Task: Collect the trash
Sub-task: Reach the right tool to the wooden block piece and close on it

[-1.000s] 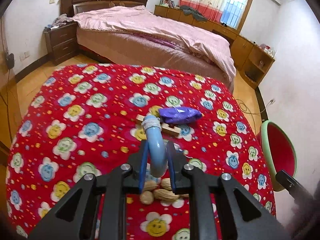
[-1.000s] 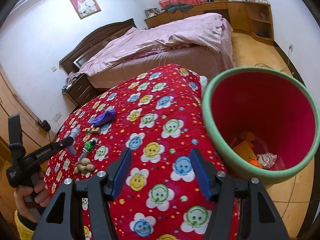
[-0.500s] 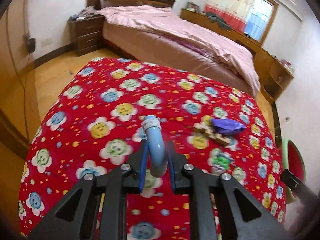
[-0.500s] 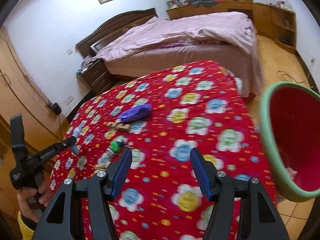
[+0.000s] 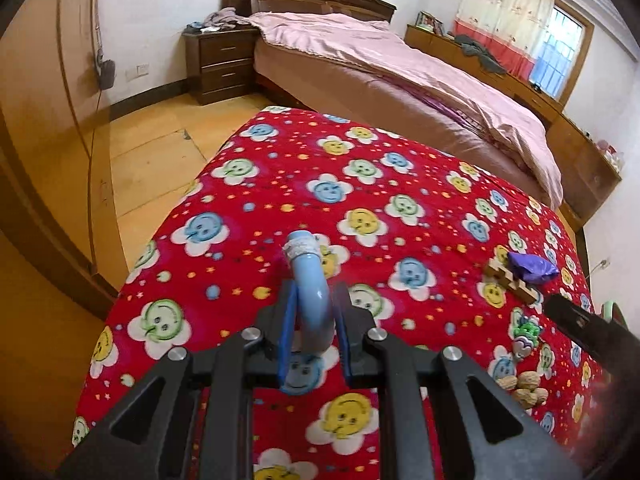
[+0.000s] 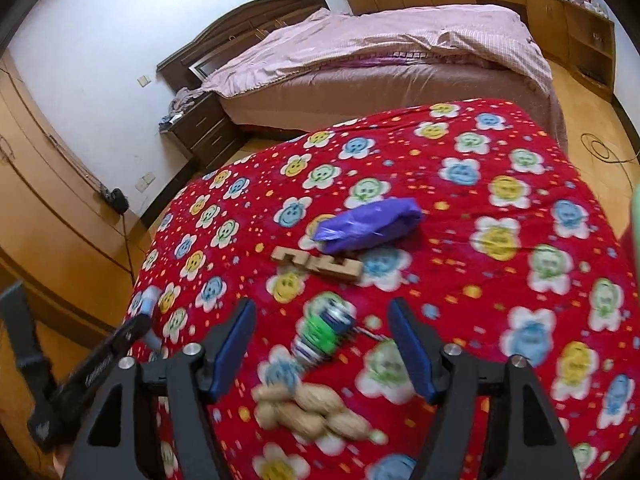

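My left gripper (image 5: pixel 314 320) is shut on a light blue curved tube (image 5: pixel 310 288) and holds it above the left part of the red flowered table cover (image 5: pixel 360 184). My right gripper (image 6: pixel 324 344) is open, just above a crushed green and white wrapper (image 6: pixel 322 330) and a pile of peanuts (image 6: pixel 312 410). Beyond them lie a wooden puzzle piece (image 6: pixel 316 260) and a purple bag (image 6: pixel 366 224). In the left wrist view the purple bag (image 5: pixel 530 266), wooden piece (image 5: pixel 510 282), wrapper (image 5: pixel 526 334) and peanuts (image 5: pixel 522 388) lie at the right.
The green rim of the red bin (image 6: pixel 635 216) shows at the right edge of the right wrist view. A bed with a pink quilt (image 5: pixel 400 64) stands behind the table. A nightstand (image 5: pixel 218 64) and wooden floor lie to the left.
Both grippers swung left. My right gripper moved from the bin to above the wrapper and peanuts. My left gripper carried the blue tube toward the table's left side.
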{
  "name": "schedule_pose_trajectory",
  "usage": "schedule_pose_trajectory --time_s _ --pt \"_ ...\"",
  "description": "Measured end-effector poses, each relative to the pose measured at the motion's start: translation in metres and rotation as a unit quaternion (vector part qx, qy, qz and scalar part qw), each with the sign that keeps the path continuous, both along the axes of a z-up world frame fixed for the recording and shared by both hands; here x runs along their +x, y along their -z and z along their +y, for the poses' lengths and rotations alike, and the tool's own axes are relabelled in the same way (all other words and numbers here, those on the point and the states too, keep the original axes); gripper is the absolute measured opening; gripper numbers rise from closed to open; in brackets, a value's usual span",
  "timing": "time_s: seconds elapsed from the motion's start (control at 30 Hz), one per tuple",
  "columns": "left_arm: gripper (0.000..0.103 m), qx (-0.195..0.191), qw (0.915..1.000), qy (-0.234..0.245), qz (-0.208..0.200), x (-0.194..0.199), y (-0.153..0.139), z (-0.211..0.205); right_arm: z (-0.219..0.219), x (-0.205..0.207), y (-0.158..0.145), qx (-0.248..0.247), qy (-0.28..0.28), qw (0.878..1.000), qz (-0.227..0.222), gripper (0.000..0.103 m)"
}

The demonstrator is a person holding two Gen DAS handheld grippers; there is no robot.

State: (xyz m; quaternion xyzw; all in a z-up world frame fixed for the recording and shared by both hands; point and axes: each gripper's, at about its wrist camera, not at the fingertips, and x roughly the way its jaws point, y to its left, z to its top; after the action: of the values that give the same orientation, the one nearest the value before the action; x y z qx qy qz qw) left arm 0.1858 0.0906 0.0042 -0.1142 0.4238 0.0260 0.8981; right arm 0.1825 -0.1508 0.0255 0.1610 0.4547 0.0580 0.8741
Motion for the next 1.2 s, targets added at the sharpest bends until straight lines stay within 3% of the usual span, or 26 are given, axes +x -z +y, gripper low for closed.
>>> schedule_pose_trajectory --time_s 0.17,0.3,0.67,0.73,0.77,1.2 --pt "0.019 -0.011 0.9999 -0.005 0.0 -0.003 0.004 0.01 0.021 0.024 0.011 -0.035 0.023 0.999 0.011 0.078" --pt "0.018 -0.022 0.9997 -0.006 -0.002 -0.004 0.005 0.016 0.032 0.037 0.018 -0.065 0.045 0.997 0.012 0.087" --pt "0.018 -0.034 0.9994 -0.008 -0.002 -0.003 0.008 0.023 0.05 0.056 0.034 -0.127 0.067 0.989 0.023 0.088" --pt "0.018 -0.036 0.9993 -0.007 -0.002 -0.003 0.008 0.023 0.05 0.056 0.035 -0.138 0.07 0.988 0.023 0.079" --pt "0.018 -0.037 0.9993 -0.007 -0.002 -0.003 0.008 0.023 0.05 0.056 0.035 -0.146 0.072 0.986 0.023 0.079" --pt "0.018 -0.039 0.9991 0.004 -0.015 -0.014 -0.005 0.013 0.031 0.024 0.019 -0.092 0.05 0.994 0.013 0.079"
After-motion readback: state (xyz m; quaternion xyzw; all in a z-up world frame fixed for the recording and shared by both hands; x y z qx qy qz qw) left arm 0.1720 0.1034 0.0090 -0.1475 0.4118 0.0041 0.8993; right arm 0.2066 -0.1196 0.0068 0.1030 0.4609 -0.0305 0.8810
